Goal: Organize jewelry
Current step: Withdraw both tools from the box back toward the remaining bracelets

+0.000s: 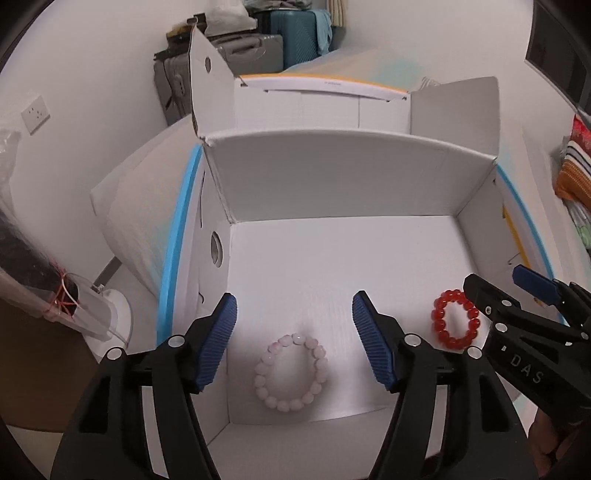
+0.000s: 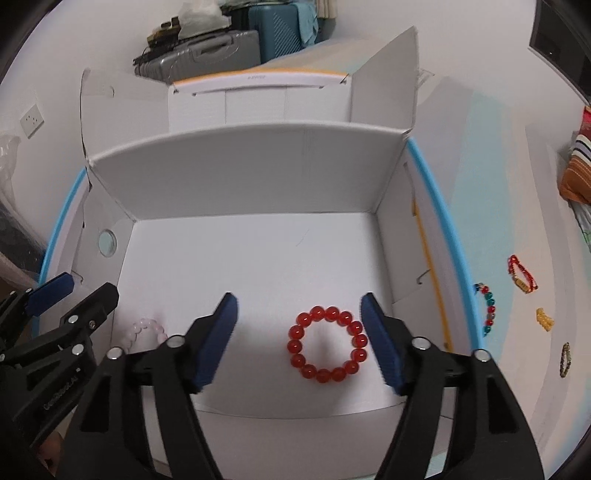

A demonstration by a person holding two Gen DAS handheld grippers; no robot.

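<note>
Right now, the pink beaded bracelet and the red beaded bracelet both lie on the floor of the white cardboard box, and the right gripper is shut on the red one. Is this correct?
Not quite. The right gripper is open: in the right wrist view its jaws stand apart on either side of the red beaded bracelet without touching it. The rest holds: it and the pink beaded bracelet lie on the floor of the white cardboard box.

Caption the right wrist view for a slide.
Open right gripper poised over a red bead bracelet lying in a white cardboard box; more bracelets wait outside.

White wall [image 1: 92,55], socket [image 1: 35,113] — stacked suitcases [image 1: 295,33]
</note>
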